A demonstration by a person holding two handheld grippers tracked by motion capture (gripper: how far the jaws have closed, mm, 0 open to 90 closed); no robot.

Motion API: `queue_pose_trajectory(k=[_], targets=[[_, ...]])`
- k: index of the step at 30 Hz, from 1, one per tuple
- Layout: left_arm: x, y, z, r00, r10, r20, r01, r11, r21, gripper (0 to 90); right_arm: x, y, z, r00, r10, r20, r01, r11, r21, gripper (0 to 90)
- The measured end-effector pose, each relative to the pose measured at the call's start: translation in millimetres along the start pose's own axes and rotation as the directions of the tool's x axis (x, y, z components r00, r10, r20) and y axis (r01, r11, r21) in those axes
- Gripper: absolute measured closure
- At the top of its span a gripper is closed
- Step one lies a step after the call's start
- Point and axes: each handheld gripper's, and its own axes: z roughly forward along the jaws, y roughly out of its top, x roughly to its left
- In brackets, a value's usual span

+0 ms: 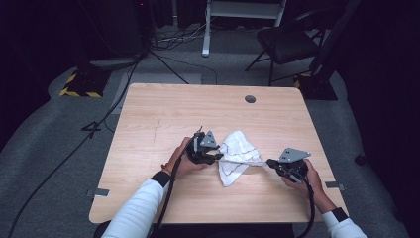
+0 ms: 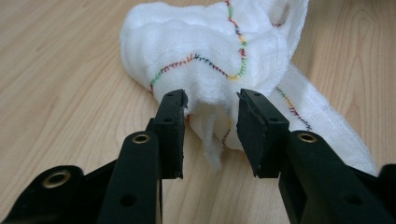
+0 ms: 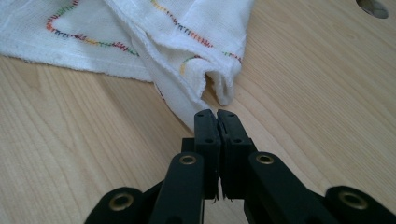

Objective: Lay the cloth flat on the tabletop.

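A white cloth [image 1: 237, 153] with multicoloured stitched lines lies crumpled on the wooden table [image 1: 163, 109], between the two grippers. My left gripper [image 1: 218, 157] is at the cloth's left edge. In the left gripper view its jaws [image 2: 211, 95] stand apart around a hanging fold of the cloth [image 2: 210, 46], with a gap on each side of it. My right gripper [image 1: 270, 162] is at the cloth's right end. Its jaws [image 3: 217, 113] are shut, and a thin corner of the cloth [image 3: 187, 46] runs into their tips and is drawn out toward them.
A round hole [image 1: 250, 99] is set in the table near its far edge. Behind the table, on the grey carpet, stand a black folding chair [image 1: 287, 44], cables and a white frame. Both forearms come in over the table's near edge.
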Motion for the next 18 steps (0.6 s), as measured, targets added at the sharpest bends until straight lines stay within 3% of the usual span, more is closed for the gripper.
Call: queue_pose_trajectory(k=[1, 3, 7, 9, 13, 15, 18], targets=[[-0.2, 0.3, -0.3, 1.0, -0.003, -0.008, 0.003, 1.0, 0.002, 52.9, -0.9, 0.0, 0.0, 0.9999, -0.003, 0.011, 0.003, 1.0, 0.006, 87.7], [0.1, -0.1, -0.4, 1.0, -0.002, -0.006, 0.002, 0.9999, 0.013, 52.6, -1.3, -0.1, 0.0, 0.9999, -0.002, 0.012, 0.002, 1.0, 0.006, 87.7], [2.8, -1.7, -3.2, 0.9997, -0.01, -0.023, 0.011, 0.9998, 0.015, 48.9, -4.4, -1.0, -0.9, 0.9974, -0.004, 0.072, 0.002, 1.0, 0.02, 89.7], [5.0, -2.6, -5.5, 0.9997, -0.024, -0.003, 0.024, 0.9997, -0.001, 48.3, -9.1, -2.9, -1.5, 0.9964, 0.02, 0.082, -0.021, 1.0, 0.019, 89.9], [4.7, -2.9, -2.8, 0.9997, -0.022, 0.01, 0.022, 0.9997, 0.013, 47.0, -11.4, -3.9, -0.7, 0.9968, 0.058, 0.056, -0.058, 0.998, 0.007, 87.5], [2.5, -2.0, -0.4, 0.9998, -0.01, 0.015, 0.01, 0.9997, 0.021, 46.3, -9.2, -2.7, -0.9, 0.9977, 0.049, 0.047, -0.049, 0.999, 0.002, 86.1], [-2.5, 0.5, -0.8, 0.9985, 0.02, 0.051, -0.021, 0.9997, 0.015, 43.5, -0.4, 2.1, -2.0, 0.9995, 0.031, -0.007, -0.031, 0.999, -0.03, 82.3]])
